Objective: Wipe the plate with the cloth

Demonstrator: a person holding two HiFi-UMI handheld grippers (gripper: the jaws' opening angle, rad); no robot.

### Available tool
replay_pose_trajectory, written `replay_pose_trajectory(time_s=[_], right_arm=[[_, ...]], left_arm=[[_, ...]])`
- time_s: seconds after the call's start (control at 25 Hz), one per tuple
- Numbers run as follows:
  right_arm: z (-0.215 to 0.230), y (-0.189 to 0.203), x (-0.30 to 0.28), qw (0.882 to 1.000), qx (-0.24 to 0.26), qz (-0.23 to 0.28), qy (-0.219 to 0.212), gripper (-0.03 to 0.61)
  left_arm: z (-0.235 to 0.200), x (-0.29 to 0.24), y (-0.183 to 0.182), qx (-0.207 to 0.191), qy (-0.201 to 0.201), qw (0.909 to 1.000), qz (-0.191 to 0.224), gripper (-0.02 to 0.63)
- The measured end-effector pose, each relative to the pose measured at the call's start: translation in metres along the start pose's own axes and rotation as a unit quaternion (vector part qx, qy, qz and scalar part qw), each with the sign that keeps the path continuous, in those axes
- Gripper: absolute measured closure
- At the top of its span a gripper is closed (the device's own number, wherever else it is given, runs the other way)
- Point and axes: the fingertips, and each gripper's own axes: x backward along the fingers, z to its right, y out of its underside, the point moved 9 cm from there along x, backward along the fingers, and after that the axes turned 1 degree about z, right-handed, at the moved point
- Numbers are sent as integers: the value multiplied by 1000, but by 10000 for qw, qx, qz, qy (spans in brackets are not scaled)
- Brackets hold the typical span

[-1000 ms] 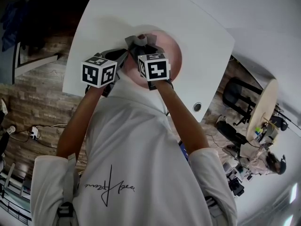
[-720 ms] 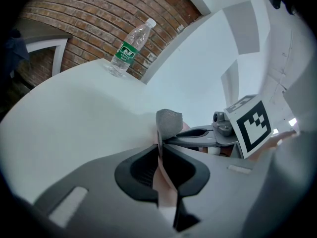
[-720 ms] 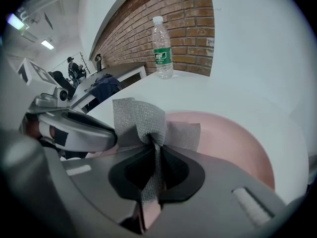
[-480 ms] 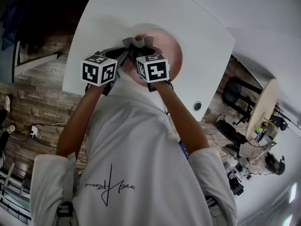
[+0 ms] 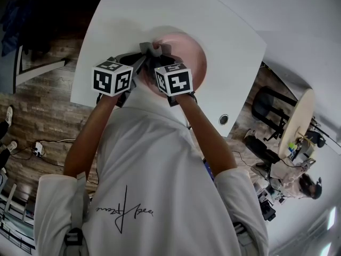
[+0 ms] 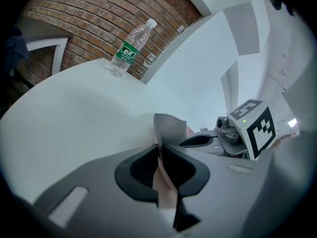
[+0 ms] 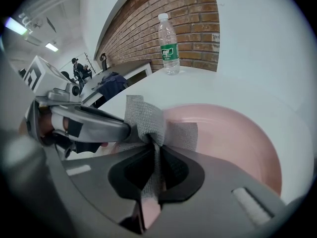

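Wiping is judged underway: the plate (image 7: 223,133), clamped at the table's (image 5: 224,20) edge by the left gripper (image 6: 159,150), needs the right gripper's (image 7: 153,150) pinched cloth (image 7: 143,115) swept across.

The head view looks steeply down past the person's shoulders onto the table (image 5: 224,31). Each gripper view rides low and close behind its own fingers (image 6: 138,170), facing 12 o'clock; both share the water bottle (image 6: 130,48).
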Motion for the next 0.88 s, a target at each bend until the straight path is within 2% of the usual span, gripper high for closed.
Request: replay_pose_trajectory(time_s=[0.2, 0.88], right_arm=[[-5, 3, 1, 9997, 207, -92, -108, 551], [-7, 15, 4, 9965, 301, -360, -686, 548]], left_arm=[[0, 0, 0, 22, 17, 10000, 4, 569], [-1, -2, 1, -1, 2, 10000, -10, 569]])
